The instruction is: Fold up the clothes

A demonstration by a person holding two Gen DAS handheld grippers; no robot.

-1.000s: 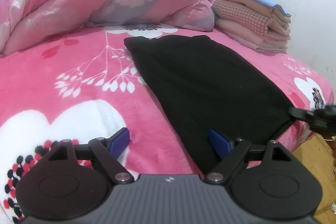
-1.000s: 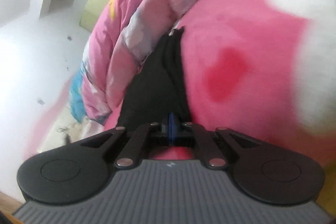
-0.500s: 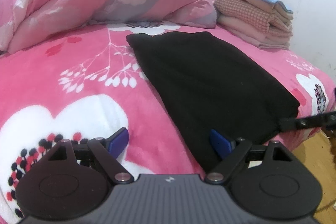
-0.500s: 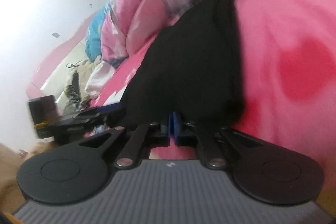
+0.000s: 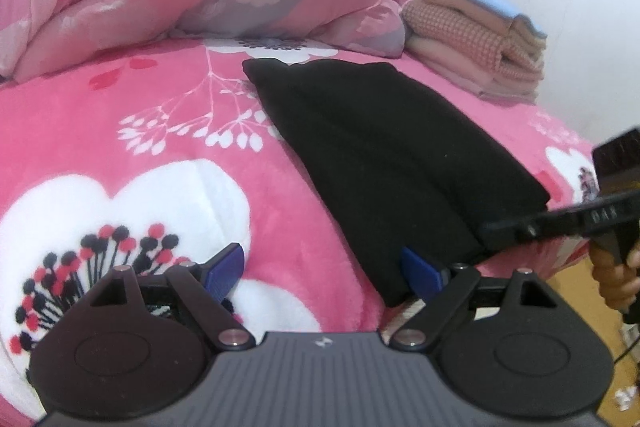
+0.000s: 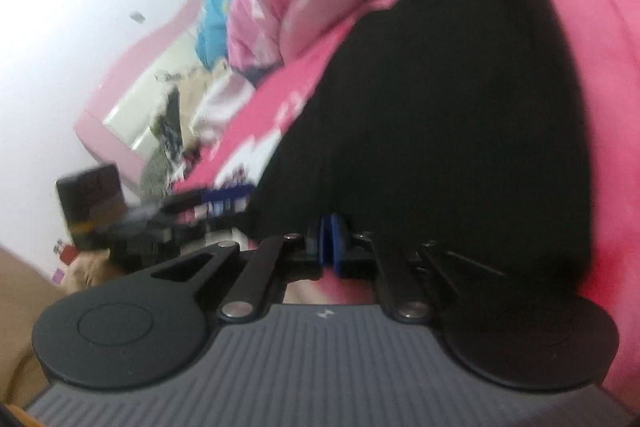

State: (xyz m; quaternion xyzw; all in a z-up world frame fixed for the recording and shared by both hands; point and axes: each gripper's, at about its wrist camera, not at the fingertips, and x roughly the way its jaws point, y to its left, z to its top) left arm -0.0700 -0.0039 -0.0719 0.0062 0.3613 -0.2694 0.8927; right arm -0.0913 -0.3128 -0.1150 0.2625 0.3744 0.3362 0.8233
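The long black knit folded garment (image 5: 392, 163) runs straight ahead of both tongs; right gripper (image 6: 328, 241) pinches its near corner, left gripper (image 5: 324, 267) spread (empty) alongside.

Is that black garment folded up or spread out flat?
Folded: the black garment lies as a narrow, thick strip with doubled layers on the pink bedspread.

The folded black knit garment (image 5: 392, 163) now lies shorter along the pink floral fleece bedspread (image 5: 168, 155), its right corner drawn in toward the bed's near edge. The black right gripper (image 5: 492, 231), a mere tip at the frame edge a second ago, reaches further into the left wrist view, gripping that corner. The right wrist view has rolled, bringing the left gripper (image 6: 224, 205) into sight.
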